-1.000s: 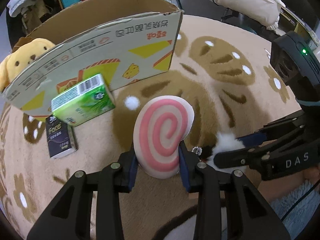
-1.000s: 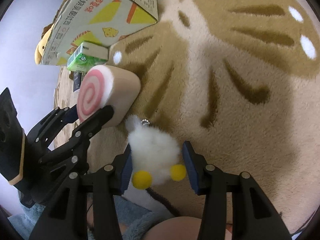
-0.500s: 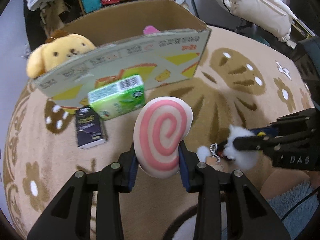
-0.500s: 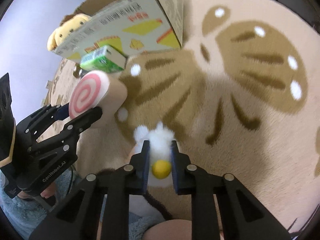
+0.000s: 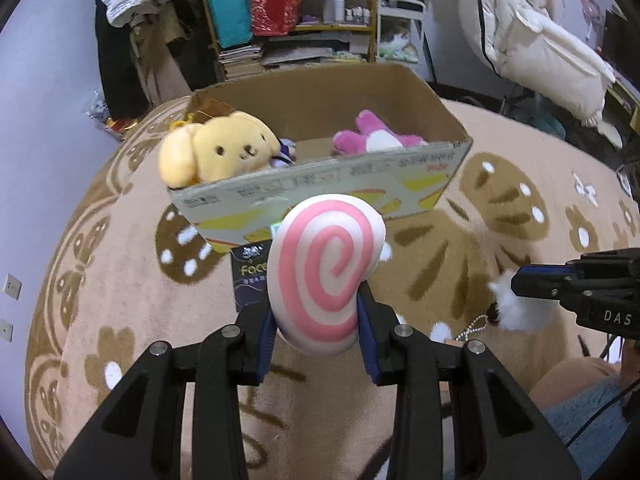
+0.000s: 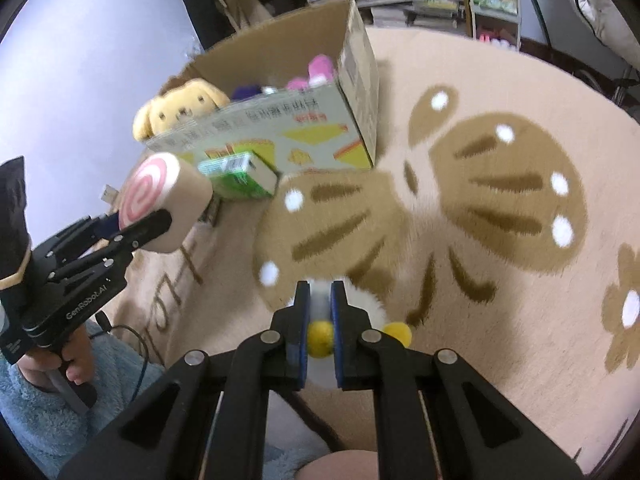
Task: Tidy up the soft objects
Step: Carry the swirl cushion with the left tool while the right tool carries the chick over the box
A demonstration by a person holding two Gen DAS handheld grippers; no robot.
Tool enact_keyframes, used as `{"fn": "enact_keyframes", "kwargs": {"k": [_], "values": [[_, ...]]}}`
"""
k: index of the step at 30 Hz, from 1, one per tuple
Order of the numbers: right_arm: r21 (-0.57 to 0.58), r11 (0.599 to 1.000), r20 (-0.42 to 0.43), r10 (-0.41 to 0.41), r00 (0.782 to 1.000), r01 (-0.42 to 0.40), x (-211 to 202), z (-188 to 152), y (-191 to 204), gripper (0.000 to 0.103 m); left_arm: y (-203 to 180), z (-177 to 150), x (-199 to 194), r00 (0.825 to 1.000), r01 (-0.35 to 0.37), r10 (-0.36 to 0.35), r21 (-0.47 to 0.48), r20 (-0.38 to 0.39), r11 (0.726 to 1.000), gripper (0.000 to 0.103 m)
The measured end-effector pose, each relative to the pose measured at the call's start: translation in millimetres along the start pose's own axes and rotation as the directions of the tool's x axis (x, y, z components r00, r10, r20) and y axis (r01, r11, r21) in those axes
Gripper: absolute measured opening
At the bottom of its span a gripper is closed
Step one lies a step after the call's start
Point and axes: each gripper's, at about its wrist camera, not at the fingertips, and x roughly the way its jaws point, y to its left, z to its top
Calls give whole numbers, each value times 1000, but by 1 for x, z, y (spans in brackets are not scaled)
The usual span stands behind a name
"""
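Note:
My left gripper (image 5: 318, 312) is shut on a pink-and-white swirl roll plush (image 5: 326, 268) and holds it above the rug in front of the cardboard box (image 5: 320, 184). The roll plush also shows in the right wrist view (image 6: 164, 196). My right gripper (image 6: 320, 300) is shut on a small white fluffy plush with yellow feet (image 6: 360, 308), lifted off the rug; it also shows at the right of the left wrist view (image 5: 516, 304). The box holds a yellow dog plush (image 5: 216, 148) and a pink plush (image 5: 372, 138).
A green tissue pack (image 6: 240, 176) and a dark "Face" packet (image 5: 250, 276) lie on the beige patterned rug (image 6: 500, 200) in front of the box. Shelves (image 5: 296, 12) and a white jacket (image 5: 536, 40) stand behind. The person's leg is at the lower right.
Both grippers have risen with their plushes, so the box's inside now shows. The right gripper closed on the white plush and lifted it off the rug.

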Motion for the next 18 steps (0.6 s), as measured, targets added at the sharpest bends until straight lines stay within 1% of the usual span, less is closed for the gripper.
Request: {"fn": "enact_keyframes", "kwargs": {"k": [5,6,9,12,14,18], "values": [[-45,999,63,18,998,-15,-12,9,14,10,5,11,-13,998,-31,31,-4,49,1000,34],[-64,998,90,20,996,-15,-15,12,20,10,6,14,-15,998,-34,34,-1,53,999,34],[-82,996,125,45,991,-35,-23,19,30,10,8,20,-17,997,-42,41,11,70,999,34],[-103,994,163,52,985,-35,-32,31,38,10,10,27,-19,994,-67,66,19,89,998,34],[-112,993,199,64,978,-42,-43,44,44,10,11,32,-22,991,-82,79,22,105,996,34],[-131,990,261,80,962,-47,-60,68,54,10,15,49,-29,987,-82,79,14,142,997,34]]}}
